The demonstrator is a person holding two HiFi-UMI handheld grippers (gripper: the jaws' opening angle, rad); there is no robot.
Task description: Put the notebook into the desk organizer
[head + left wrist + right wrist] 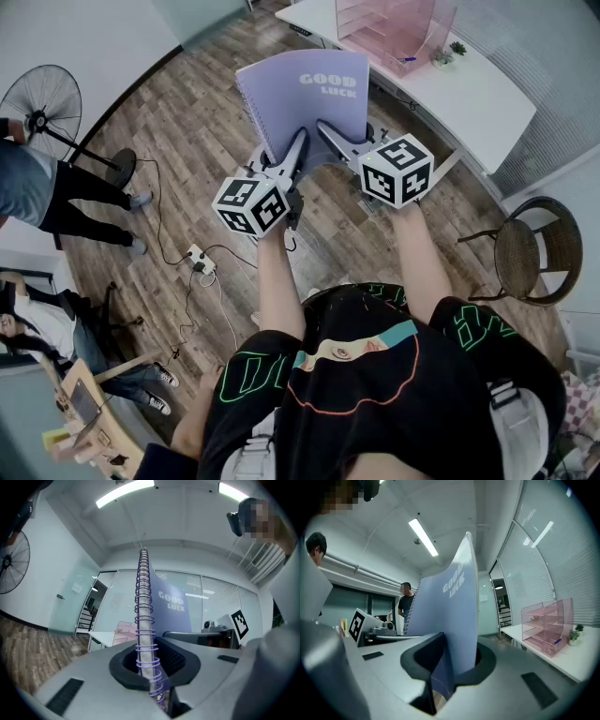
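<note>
A lavender spiral notebook (305,98) printed "GOOD LUCK" is held in the air between both grippers, above the wooden floor. My left gripper (292,157) is shut on its spiral-bound edge; the wire coil (146,634) runs up between the jaws in the left gripper view. My right gripper (330,141) is shut on the opposite, open edge, and the cover (447,616) rises from between its jaws. The pink clear desk organizer (394,28) stands on the white desk (469,89) beyond the notebook; in the right gripper view the organizer (546,625) is at the right.
A floor fan (42,103) stands at the far left with a person (56,192) beside it. A power strip with cables (200,260) lies on the floor. A wicker chair (530,248) is at the right. A small potted plant (457,49) sits on the desk.
</note>
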